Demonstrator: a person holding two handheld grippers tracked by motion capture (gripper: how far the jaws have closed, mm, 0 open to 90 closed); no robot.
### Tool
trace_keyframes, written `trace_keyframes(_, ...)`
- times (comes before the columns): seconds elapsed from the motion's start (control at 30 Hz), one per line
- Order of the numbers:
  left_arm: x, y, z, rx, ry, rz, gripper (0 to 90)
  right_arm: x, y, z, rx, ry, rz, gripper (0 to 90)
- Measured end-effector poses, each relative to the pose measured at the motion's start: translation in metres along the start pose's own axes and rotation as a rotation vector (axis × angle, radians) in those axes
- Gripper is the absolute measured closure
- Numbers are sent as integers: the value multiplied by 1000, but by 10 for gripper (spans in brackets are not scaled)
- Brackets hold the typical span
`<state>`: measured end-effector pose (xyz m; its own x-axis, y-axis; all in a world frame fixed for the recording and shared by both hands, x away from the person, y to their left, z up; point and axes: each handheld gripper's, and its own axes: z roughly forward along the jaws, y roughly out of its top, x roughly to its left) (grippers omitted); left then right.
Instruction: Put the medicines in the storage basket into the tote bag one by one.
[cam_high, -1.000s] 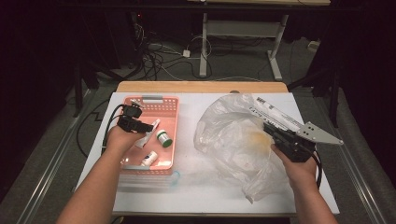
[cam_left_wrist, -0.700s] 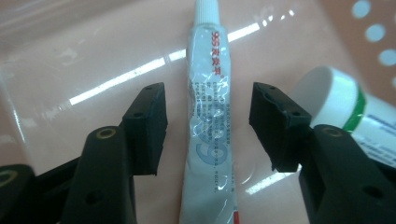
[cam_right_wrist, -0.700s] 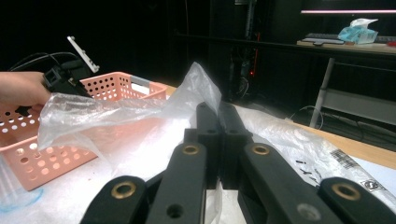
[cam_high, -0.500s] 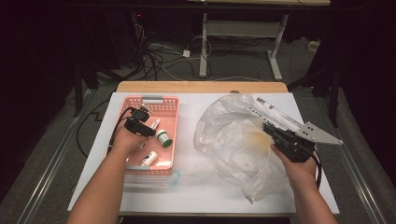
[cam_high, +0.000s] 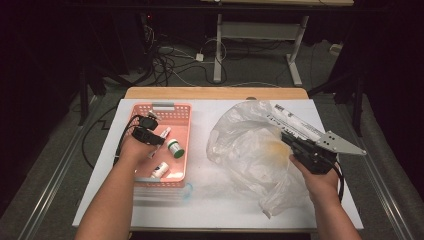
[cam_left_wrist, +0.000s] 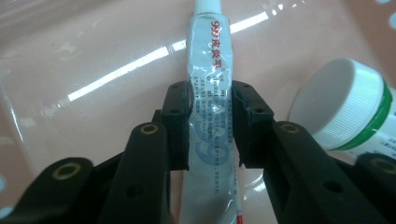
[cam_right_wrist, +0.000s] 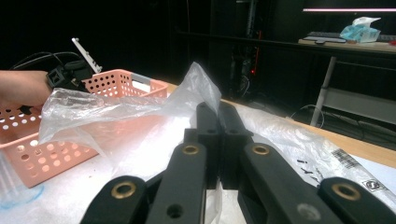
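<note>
Surface: white sheet (cam_high: 220, 200) under both grippers
Room: dark; cables (cam_high: 170, 55) on floor beyond grippers
Left gripper (cam_left_wrist: 211, 109): closing, clamped on tube (cam_left_wrist: 210, 84) in basket (cam_high: 182, 145)
Right gripper (cam_right_wrist: 217, 122): together, pinching bag (cam_right_wrist: 140, 116)

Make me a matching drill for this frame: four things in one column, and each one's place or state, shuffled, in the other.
Things:
1. tube
2. bottle
3. bag
4. basket

Places or states:
A. pinched at its edge by the right claw
B. pink, holds the small items
C. between the pads of the left claw, whose jaws have just been closing
D. white cap, green band, beside the tube

Pairs: 1-C, 2-D, 3-A, 4-B
</note>
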<state>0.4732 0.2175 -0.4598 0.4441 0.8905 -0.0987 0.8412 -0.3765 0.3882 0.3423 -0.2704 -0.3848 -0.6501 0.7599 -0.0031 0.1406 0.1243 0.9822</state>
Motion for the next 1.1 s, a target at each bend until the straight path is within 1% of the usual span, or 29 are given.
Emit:
trace_keyframes(0.13,0,0,0,-1,0,-11,681,2,0,1,7,6,-11,900)
trace_keyframes(0.3,-1,0,-1,-8,9,-9,681,1,0,0,4,6,-7,900)
trace_keyframes(0.4,-1,-1,-3,-11,8,-12,681,0,1,-1,1,2,-5,900)
trace_keyframes(0.43,-1,-1,-5,-17,9,-13,681,0,1,-1,2,0,-2,900)
trace_keyframes(0.53,2,-3,-11,-39,4,-35,681,0,1,-1,1,1,-5,900)
trace_keyframes(0.6,2,-4,-15,-54,-7,-44,681,0,1,-1,0,2,-8,900)
trace_keyframes(0.63,0,-4,-17,-57,3,-38,681,0,1,-1,0,4,-1,900)
trace_keyframes(0.67,-1,-5,-18,-63,9,-41,681,0,1,-1,-4,5,4,900)
trace_keyframes(0.7,-1,-6,-20,-81,3,-57,681,-1,1,-1,-3,7,5,900)
trace_keyframes(0.77,-3,-8,-24,-103,-10,-64,681,-1,1,-1,-5,5,5,900)
trace_keyframes(0.87,-7,-11,-31,-127,-14,-52,681,-2,2,-2,-10,6,-2,900)
trace_keyframes(0.97,-12,-14,-39,-159,-24,-45,681,-1,2,-2,-11,8,2,900)
trace_keyframes(1.03,-17,-15,-43,-173,-15,-21,681,-1,2,-2,-13,9,-3,900)
trace_keyframes(1.07,-20,-16,-45,-181,-10,-9,681,0,3,-2,-14,7,2,900)
trace_keyframes(1.1,-22,-17,-48,-192,-13,-4,681,0,3,-2,-14,7,1,900)
